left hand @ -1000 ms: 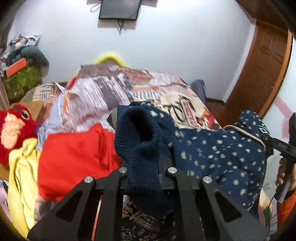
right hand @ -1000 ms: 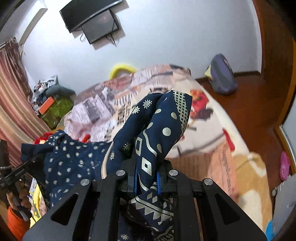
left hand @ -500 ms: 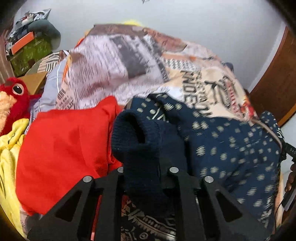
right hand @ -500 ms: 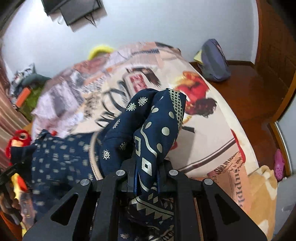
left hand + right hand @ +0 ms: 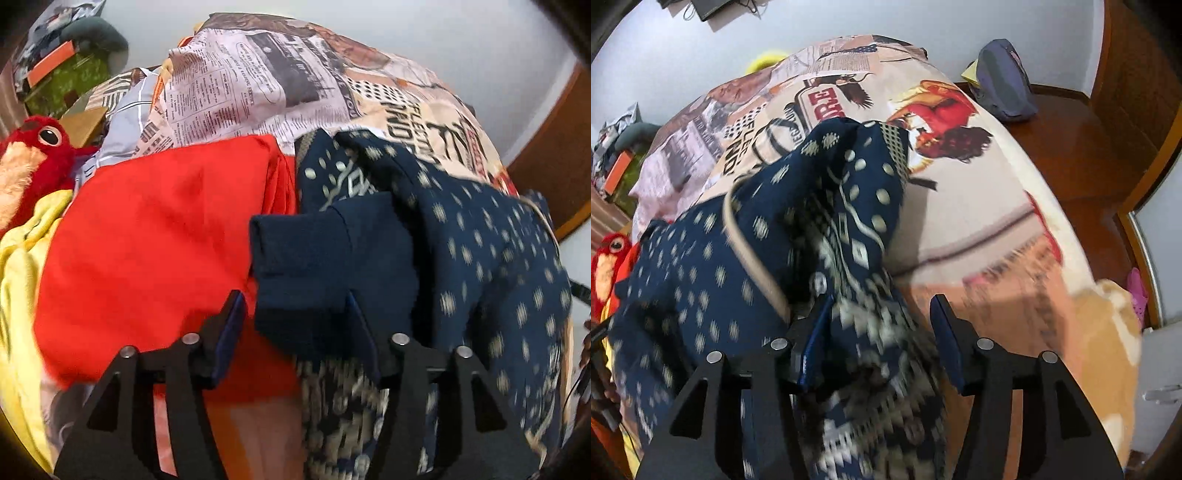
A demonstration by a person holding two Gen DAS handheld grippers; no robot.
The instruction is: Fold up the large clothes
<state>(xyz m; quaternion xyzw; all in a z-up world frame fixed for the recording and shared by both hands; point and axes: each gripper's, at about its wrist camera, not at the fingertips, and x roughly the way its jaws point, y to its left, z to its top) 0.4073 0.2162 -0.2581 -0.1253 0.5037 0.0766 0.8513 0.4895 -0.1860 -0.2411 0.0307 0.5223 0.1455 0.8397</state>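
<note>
A navy garment with white dots and patterned borders (image 5: 480,258) lies bunched on the printed bedspread (image 5: 258,85). Its plain navy knitted cuff (image 5: 317,258) rests between the open fingers of my left gripper (image 5: 295,325), loose against the right finger. In the right wrist view the same garment (image 5: 701,266) drapes over the bed, and its patterned edge (image 5: 864,258) hangs between the open fingers of my right gripper (image 5: 882,332), not clamped.
A red garment (image 5: 159,251) lies left of the navy one, with a yellow cloth (image 5: 18,277) and a red plush toy (image 5: 33,155) beyond. A purple bag (image 5: 1001,85) sits on the wooden floor by the bed's far corner. A wooden door (image 5: 1137,74) stands at the right.
Both grippers have opened and let go of the navy garment. Both have lowered toward the bed, and the garment has dropped onto the bedspread.
</note>
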